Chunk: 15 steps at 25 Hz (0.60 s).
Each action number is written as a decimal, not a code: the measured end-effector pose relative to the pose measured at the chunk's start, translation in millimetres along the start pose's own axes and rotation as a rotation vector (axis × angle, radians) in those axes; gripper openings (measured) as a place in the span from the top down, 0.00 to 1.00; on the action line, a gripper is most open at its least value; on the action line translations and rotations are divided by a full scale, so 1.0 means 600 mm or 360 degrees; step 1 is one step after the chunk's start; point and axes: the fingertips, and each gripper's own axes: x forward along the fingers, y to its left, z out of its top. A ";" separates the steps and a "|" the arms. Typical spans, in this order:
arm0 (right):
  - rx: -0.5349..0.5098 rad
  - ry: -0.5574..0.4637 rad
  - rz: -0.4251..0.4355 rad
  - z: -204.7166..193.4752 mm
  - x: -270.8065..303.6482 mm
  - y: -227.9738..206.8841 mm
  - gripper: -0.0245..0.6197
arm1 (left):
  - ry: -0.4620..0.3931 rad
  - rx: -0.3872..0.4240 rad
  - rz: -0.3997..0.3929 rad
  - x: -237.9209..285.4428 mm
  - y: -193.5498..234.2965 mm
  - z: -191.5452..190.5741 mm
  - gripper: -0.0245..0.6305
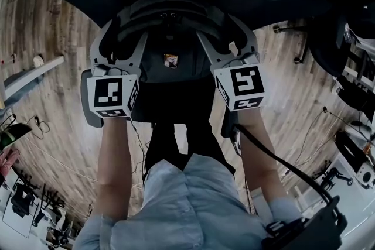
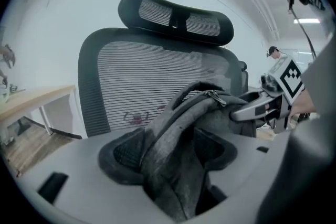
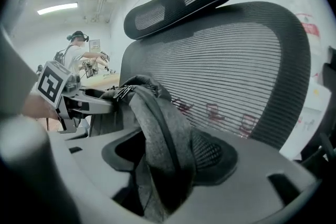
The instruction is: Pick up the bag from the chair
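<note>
Left claw (image 2: 170, 155) and right claw (image 3: 168, 157) each clamp folds of the grey bag (image 2: 184, 113), which stands before the chair (image 2: 136, 71) backrest, seemingly still on the seat; next comes a level, joint lift.

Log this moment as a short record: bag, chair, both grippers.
bag: grey fabric, zip at top, in front of the chair's backrest
chair: black mesh, with headrest
left hand-held gripper: shut on the bag
right hand-held gripper: shut on the bag, at its opposite side
bag off the seat: cannot tell
</note>
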 end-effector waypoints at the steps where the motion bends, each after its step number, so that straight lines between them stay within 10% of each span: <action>1: 0.0002 0.0003 0.0002 -0.001 0.001 -0.001 0.56 | 0.0004 0.0012 -0.0004 0.001 0.000 0.000 0.54; 15: 0.0095 -0.0044 -0.0062 -0.043 -0.057 0.022 0.69 | -0.0079 0.0034 -0.0054 -0.072 -0.051 -0.025 0.69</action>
